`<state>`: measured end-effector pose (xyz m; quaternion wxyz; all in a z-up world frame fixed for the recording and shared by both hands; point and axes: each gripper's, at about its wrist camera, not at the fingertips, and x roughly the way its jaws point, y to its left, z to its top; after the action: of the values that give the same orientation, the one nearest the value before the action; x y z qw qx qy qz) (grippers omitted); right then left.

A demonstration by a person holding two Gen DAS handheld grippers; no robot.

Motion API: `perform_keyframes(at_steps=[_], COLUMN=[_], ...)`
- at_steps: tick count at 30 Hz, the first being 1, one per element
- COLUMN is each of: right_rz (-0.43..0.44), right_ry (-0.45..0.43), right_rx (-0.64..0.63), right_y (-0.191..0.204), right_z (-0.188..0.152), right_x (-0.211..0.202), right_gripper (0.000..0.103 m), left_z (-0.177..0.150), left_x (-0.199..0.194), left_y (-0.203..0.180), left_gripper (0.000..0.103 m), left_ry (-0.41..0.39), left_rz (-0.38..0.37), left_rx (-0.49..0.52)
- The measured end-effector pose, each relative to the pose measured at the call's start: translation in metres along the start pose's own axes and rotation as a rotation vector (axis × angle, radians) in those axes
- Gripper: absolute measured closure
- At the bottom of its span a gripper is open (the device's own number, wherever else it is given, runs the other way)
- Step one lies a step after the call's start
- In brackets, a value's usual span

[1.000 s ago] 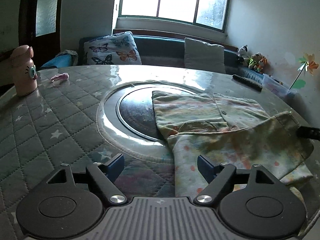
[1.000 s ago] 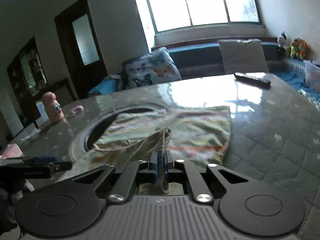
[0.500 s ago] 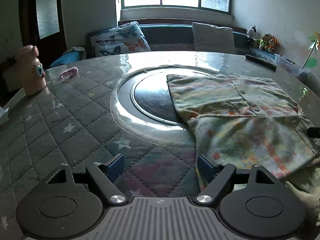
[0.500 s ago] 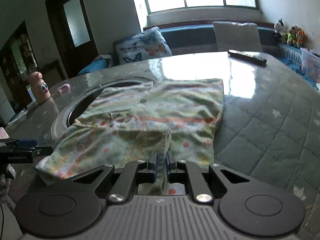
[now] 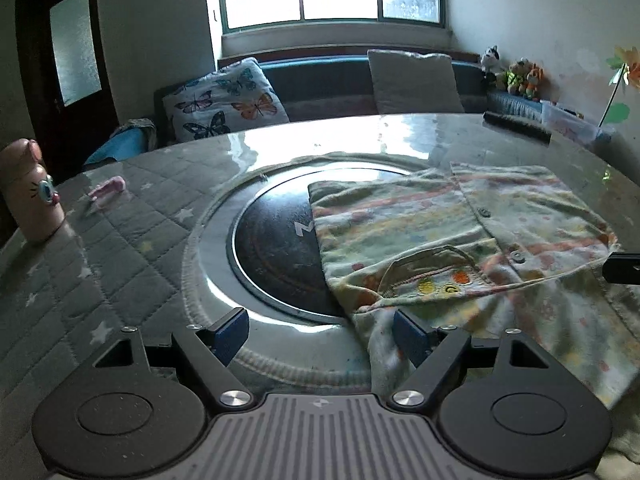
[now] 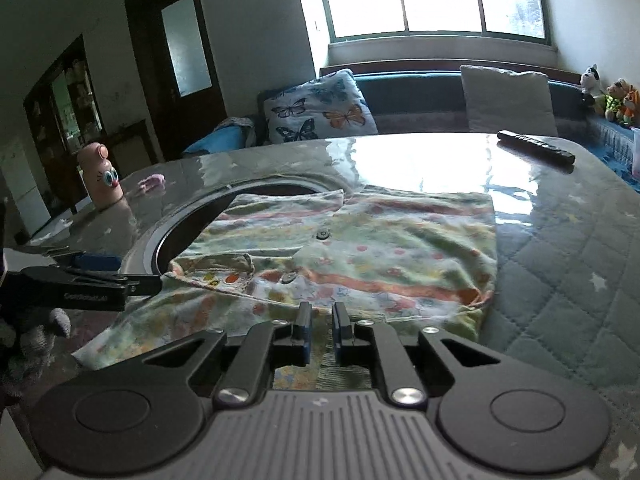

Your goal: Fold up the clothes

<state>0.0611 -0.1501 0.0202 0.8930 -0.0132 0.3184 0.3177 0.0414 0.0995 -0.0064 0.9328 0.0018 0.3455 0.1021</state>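
A pastel printed shirt (image 5: 440, 232) with buttons and a small pocket lies folded flat on the round table, partly over the dark centre disc (image 5: 276, 248). My left gripper (image 5: 320, 332) is wide open and low at the shirt's near left corner. Its right finger (image 5: 408, 334) is over the cloth edge and nothing sits between the jaws. In the right wrist view the same shirt (image 6: 380, 248) lies ahead. My right gripper (image 6: 322, 328) hovers at the shirt's near edge, jaws a narrow gap apart with no cloth pinched. The left gripper (image 6: 100, 280) shows at that view's left.
The table (image 5: 100, 280) has a quilted star-print cover under glass. A pink cartoon bottle (image 5: 30, 192) and a small pink item (image 5: 107, 189) stand far left. A black remote (image 6: 536, 146) lies at the far right. A sofa with cushions (image 5: 224, 100) runs behind.
The right gripper let go of the fold it was pinching, and that flap now lies flat on the shirt. The left gripper moved in toward the shirt's near left corner, still open.
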Motion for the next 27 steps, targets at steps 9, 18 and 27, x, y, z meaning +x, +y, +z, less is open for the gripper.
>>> perform_keyframes(at_steps=[9, 18, 27], right_rz=[-0.007, 0.035, 0.023], right_ry=[0.036, 0.052, 0.057], right_rx=[0.019, -0.076, -0.058], right_y=[-0.009, 0.009, 0.004], right_z=[-0.011, -0.024, -0.035], right_x=[0.002, -0.022, -0.035], right_gripper=[0.092, 0.083, 0.082], left_z=[-0.004, -0.024, -0.058], left_x=[-0.006, -0.042, -0.062], left_y=[0.003, -0.013, -0.005], left_gripper=[0.021, 0.021, 0.02], left_ry=[-0.024, -0.07, -0.058], left_rz=[-0.002, -0.036, -0.002], left_rx=[0.01, 0.106, 0.136])
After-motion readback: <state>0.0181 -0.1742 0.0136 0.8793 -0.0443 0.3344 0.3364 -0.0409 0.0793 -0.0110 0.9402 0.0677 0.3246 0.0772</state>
